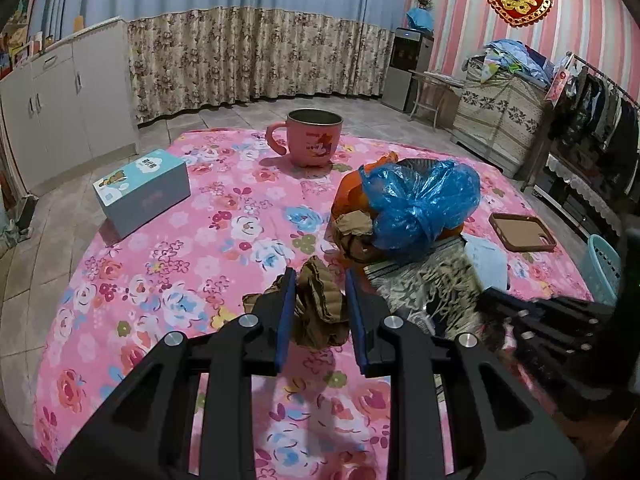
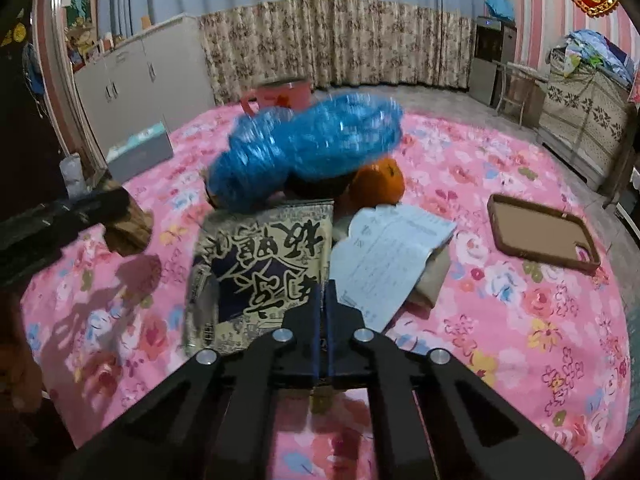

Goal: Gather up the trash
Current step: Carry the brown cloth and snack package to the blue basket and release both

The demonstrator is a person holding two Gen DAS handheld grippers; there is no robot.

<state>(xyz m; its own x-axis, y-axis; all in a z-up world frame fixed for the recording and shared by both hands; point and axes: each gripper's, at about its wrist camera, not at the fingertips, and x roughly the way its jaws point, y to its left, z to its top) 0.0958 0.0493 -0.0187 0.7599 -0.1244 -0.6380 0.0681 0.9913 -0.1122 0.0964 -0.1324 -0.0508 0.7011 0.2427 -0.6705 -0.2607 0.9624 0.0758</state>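
While the left claw pinches a crumpled brown paper wad just above the floral surface, the right claw looks clamped shut on the near edge of a printed foil wrapper. So we're mid-pickup; next it probably needs lifting clear. Farther back, the pink mug looks empty, and the blue bag is bunched shut, contents unclear

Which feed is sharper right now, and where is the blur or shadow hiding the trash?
Left wrist view: sharp on the crumpled brown paper in the left gripper and on the pink mug; the right gripper is smeared. Right wrist view: the blue plastic bag is motion-blurred, the printed wrapper readable, dark gripper shadows on the floral cloth. Both bend at the edges.
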